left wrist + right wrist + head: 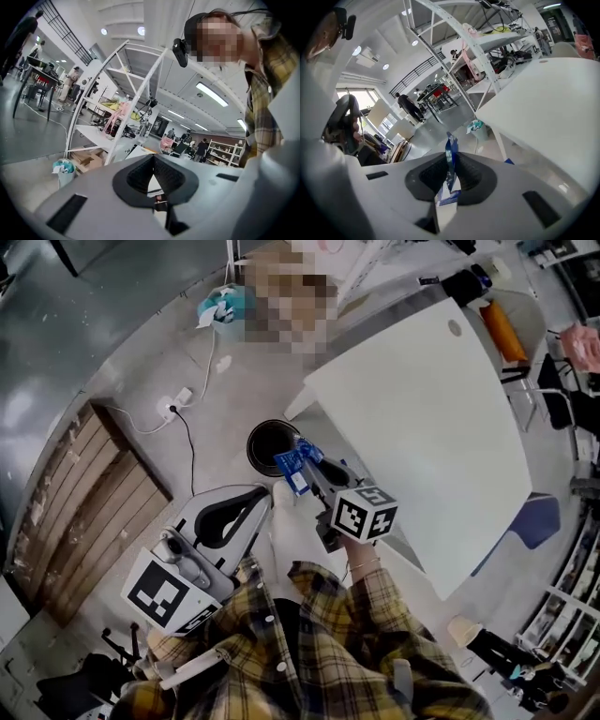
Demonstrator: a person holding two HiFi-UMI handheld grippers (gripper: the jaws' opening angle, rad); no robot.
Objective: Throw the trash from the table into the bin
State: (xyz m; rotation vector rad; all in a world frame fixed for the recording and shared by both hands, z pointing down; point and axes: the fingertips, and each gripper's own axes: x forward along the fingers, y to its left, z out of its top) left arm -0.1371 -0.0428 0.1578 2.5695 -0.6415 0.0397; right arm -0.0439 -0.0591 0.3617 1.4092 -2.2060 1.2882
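Head view: plaid shirt (309, 643) right up close, left gripper (255, 501) low beside it. The right gripper (305, 461) is out front, pinching a blue wrapper (292, 468) at the black bin (251, 442) by the white table (422, 427) corner. Left gripper view: jaws together, nothing between. Right gripper view: pads clamped on the blue wrapper, which pokes up.

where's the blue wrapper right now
In the head view the blue wrapper is mid-frame, pinched in the right gripper, just off the white table's left edge and right beside the black bin on the floor.
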